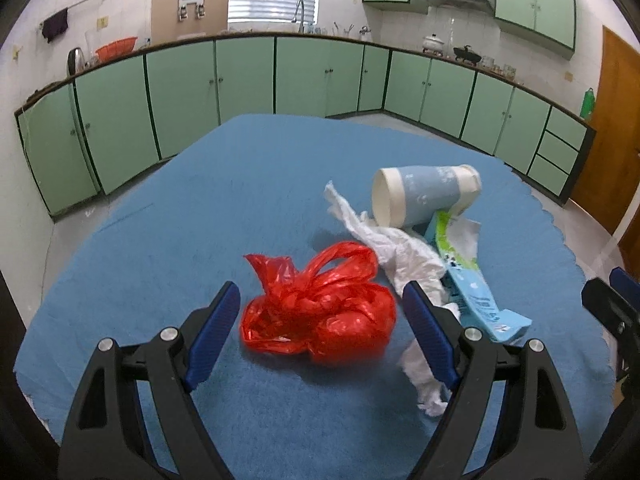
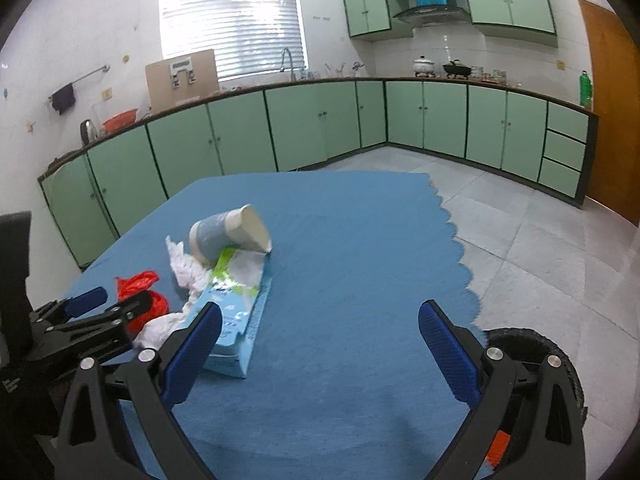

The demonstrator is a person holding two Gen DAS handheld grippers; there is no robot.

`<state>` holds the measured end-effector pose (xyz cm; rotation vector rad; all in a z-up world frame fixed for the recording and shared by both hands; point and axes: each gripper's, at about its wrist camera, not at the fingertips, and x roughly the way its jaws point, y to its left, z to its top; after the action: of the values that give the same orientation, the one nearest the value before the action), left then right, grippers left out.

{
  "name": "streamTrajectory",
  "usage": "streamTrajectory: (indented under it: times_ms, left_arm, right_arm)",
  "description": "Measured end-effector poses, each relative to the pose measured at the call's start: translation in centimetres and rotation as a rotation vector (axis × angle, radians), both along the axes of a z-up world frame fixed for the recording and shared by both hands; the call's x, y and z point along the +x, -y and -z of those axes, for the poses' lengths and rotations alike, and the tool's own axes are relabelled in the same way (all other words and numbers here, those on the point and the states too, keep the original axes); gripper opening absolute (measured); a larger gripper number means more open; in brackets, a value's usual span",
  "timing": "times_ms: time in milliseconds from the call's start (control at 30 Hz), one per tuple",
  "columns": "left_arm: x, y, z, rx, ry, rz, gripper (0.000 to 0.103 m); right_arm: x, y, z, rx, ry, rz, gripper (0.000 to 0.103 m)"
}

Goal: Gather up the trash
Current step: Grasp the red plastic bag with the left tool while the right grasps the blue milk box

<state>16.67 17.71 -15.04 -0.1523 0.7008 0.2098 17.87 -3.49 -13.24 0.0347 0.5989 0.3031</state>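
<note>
A crumpled red plastic bag (image 1: pixel 316 312) lies on the blue table cloth (image 1: pixel 224 184) between the fingers of my left gripper (image 1: pixel 320 292), which is open, its pads clear of the bag on both sides. To the right are a white crumpled tissue (image 1: pixel 400 252), a paper cup (image 1: pixel 424 196) on its side and a flattened blue carton (image 1: pixel 476 292). My right gripper (image 2: pixel 320 310) hovers open over bare cloth, its left finger beside the carton (image 2: pixel 240 320). The right wrist view also shows the cup (image 2: pixel 232 232), tissue (image 2: pixel 184 268), red bag (image 2: pixel 138 282) and left gripper (image 2: pixel 120 298).
The table cloth (image 2: pixel 360 240) ends in a scalloped edge on the right, above a tiled floor (image 2: pixel 540 248). A black round bin (image 2: pixel 536 344) stands below the table's near right corner. Green cabinets (image 2: pixel 312 124) line the far walls.
</note>
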Motion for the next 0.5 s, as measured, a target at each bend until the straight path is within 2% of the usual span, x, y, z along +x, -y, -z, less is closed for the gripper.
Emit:
streamTrajectory:
  times_ms: [133,233,300,500]
  left_arm:
    - [0.7,-0.7,0.2,-0.026,-0.019,0.003,0.065]
    - [0.7,-0.8,0.2,-0.021,-0.025,0.011,0.051]
    - [0.6,-1.0,0.0,-0.02,-0.022,0.012,0.047]
    - [-0.3,-1.9,-0.4,-0.022,-0.008,-0.02,0.045]
  right_arm:
    - [0.1,-1.4,0.3,-0.004,-0.013,-0.034,0.096]
    - [0.1,-2.7,0.5,-0.013,-0.02,-0.061,0.096]
    - [0.1,-3.4,0.8,-0.028,-0.03,-0.076,0.096]
    - [0.5,-5.3,1.8,-0.063,-0.072,-0.095,0.094]
